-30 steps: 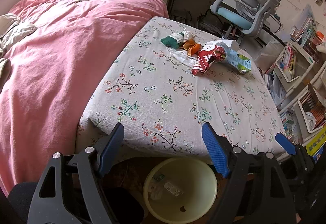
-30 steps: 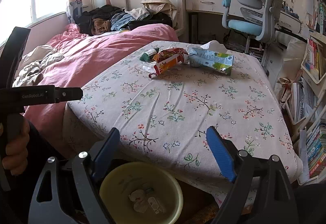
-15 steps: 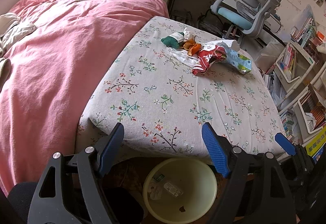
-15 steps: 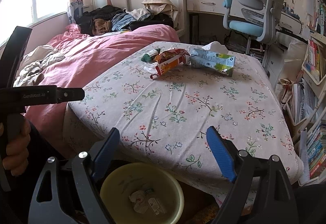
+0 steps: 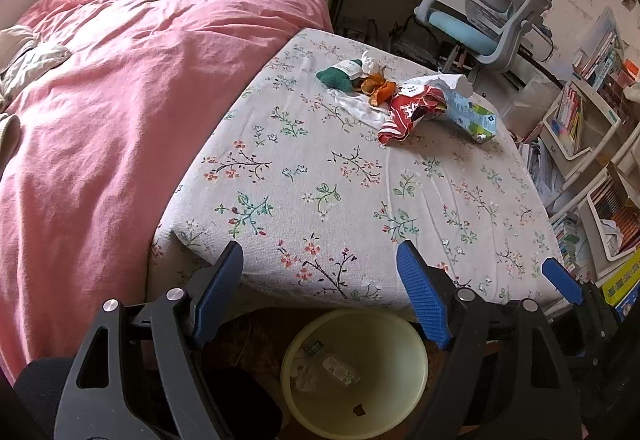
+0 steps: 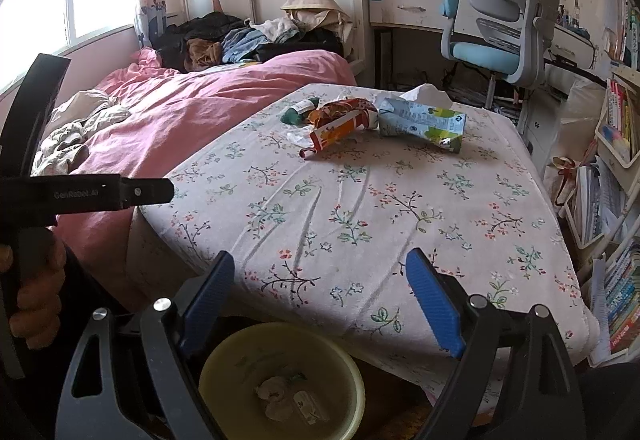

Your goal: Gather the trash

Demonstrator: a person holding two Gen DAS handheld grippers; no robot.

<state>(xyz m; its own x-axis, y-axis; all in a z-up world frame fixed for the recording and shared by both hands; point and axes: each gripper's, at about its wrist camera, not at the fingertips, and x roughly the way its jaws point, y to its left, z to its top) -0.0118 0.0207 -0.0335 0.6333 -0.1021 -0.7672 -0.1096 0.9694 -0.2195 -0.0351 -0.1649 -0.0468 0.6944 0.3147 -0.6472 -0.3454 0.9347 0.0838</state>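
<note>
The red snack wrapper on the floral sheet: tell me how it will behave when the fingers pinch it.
The red snack wrapper looks crumpled and flattened, so it is probably floppy and very light. Its glossy film may slip between the fingers unless pinched on a fold. It lies against the orange scraps and the tissue pack, so lifting it may drag those along.

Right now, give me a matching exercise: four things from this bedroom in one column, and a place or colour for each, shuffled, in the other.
Things:
1. red snack bag
2. yellow bin
3. pink duvet
4. desk chair

Descriptions:
A. on the floor below the mattress edge
B. grey with a blue seat
C. among litter on the floral sheet
D. covering the bed's left part

Pairs: 1-C, 2-A, 3-D, 4-B
</note>
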